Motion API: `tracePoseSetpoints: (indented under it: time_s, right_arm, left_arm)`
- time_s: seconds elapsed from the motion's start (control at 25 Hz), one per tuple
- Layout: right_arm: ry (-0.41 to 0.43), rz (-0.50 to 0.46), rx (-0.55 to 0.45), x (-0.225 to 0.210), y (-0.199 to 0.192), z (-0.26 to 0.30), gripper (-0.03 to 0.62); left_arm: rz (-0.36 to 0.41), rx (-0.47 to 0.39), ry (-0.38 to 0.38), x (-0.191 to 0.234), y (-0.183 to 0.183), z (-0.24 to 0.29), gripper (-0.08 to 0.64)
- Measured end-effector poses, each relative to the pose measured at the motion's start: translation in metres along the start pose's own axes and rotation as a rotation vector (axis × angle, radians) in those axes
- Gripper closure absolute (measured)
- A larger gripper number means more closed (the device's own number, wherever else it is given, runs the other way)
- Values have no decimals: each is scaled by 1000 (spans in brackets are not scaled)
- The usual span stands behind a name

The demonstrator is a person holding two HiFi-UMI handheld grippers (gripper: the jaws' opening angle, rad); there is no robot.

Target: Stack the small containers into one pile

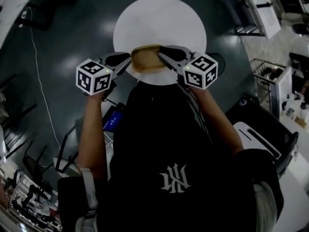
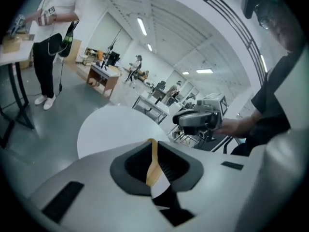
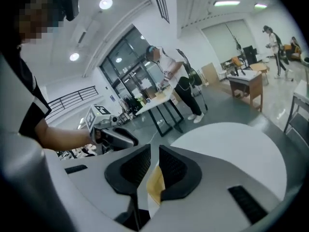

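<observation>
A shallow tan container (image 1: 145, 59) hangs over the near edge of the round white table (image 1: 159, 18), carried between both grippers. My left gripper (image 1: 129, 63) pinches its left rim and my right gripper (image 1: 161, 56) its right rim. In the left gripper view the thin tan wall (image 2: 153, 164) stands edge-on between the dark pads (image 2: 171, 166), which press on it; the right gripper (image 2: 198, 120) shows beyond. In the right gripper view a tan wall (image 3: 155, 187) sits low between the pads (image 3: 175, 170), with the left gripper (image 3: 113, 135) opposite. No other small containers are in view.
A wire basket rack (image 1: 268, 76) and a white cart (image 1: 263, 141) stand to the right of the person. A white cable (image 1: 41, 81) runs across the dark floor at left. A person stands by a black-legged table (image 3: 159, 100); a wooden desk (image 3: 246, 81) lies farther off.
</observation>
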State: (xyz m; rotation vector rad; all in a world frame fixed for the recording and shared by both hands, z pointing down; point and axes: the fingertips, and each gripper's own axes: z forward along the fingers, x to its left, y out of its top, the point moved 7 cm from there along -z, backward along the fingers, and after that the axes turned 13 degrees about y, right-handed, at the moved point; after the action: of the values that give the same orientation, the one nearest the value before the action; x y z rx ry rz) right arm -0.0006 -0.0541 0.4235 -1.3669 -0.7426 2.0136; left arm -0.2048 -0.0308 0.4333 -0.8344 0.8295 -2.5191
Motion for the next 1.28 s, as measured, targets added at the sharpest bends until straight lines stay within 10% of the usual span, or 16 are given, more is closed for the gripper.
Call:
tracePoseSetpoints:
  time_s: [0.6, 1.04, 1.28]
  right_arm:
    - [443, -308, -394, 145, 109, -58, 540]
    - [851, -308, -345, 231, 34, -122, 541]
    - [839, -291, -363, 264, -31, -165, 541]
  left_arm:
    - [262, -595, -104, -82, 97, -128, 557]
    - [328, -612, -82, -178, 28, -174, 557]
    - [233, -598, -102, -245, -44, -171, 557]
